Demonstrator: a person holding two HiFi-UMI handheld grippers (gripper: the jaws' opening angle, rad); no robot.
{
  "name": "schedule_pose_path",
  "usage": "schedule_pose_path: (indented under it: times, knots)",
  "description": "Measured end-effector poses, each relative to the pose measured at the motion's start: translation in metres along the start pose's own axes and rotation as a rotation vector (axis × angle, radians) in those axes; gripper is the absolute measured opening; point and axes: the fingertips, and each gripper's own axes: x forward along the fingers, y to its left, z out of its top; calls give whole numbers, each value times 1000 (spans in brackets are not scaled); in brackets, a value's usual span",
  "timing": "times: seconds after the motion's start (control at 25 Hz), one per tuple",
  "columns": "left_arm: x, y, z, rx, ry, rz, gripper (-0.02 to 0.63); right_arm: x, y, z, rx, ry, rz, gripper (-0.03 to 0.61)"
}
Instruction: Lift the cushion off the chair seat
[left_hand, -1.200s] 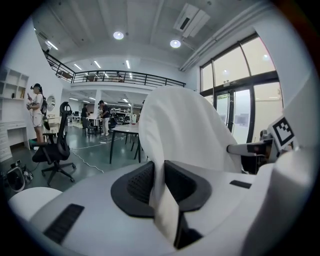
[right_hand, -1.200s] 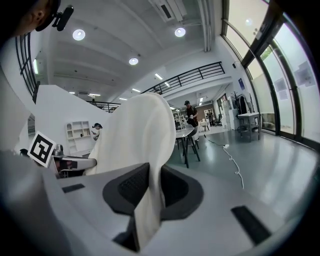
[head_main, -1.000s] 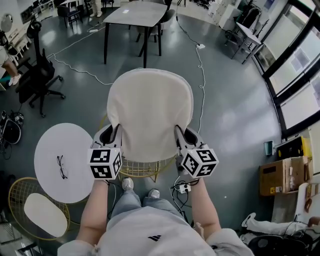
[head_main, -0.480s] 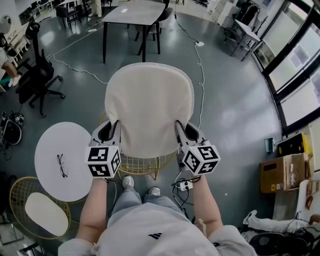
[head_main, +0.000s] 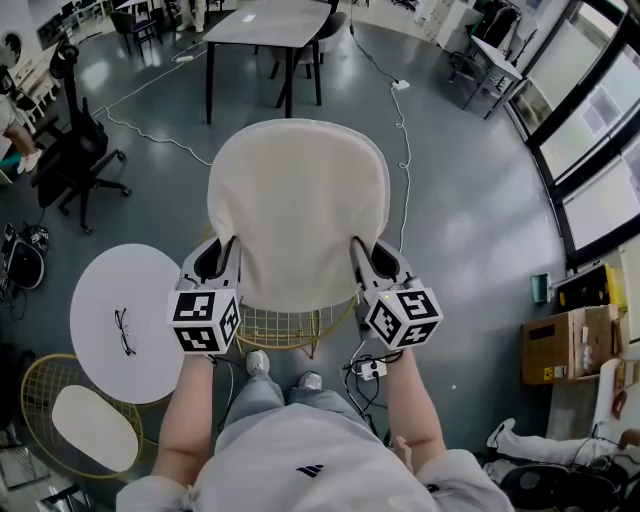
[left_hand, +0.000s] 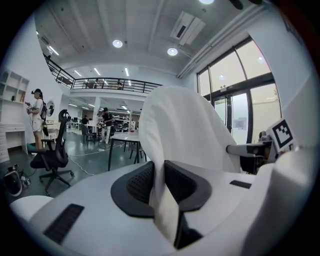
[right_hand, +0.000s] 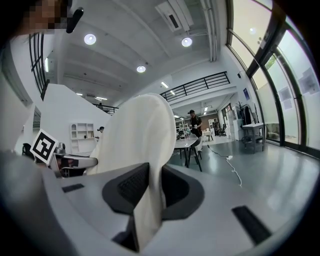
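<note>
A cream seat cushion (head_main: 297, 205) is held up flat in the air above a gold wire chair (head_main: 288, 329), whose seat shows just below its near edge. My left gripper (head_main: 226, 262) is shut on the cushion's left edge, my right gripper (head_main: 362, 260) on its right edge. In the left gripper view the cushion (left_hand: 185, 135) stands pinched between the black pads (left_hand: 141, 183). The right gripper view shows the same cushion (right_hand: 137, 142) clamped between that gripper's pads (right_hand: 134, 186).
A round white side table (head_main: 122, 322) with glasses on it stands at the left. A second gold chair (head_main: 70, 425) with a cushion sits at lower left. A dark table (head_main: 274, 40) is beyond, an office chair (head_main: 70, 150) at far left. Cables cross the floor.
The cushion has risen a little toward the camera and looks larger, with both grippers still holding its edges. More of the wire chair seat shows beneath.
</note>
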Motion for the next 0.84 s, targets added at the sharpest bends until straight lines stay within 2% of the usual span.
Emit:
schedule_pose_path:
  times: [0.84]
  knots:
    - [13,8,2,-4,9,13,71,14,-4,-2,16,6,6,78]
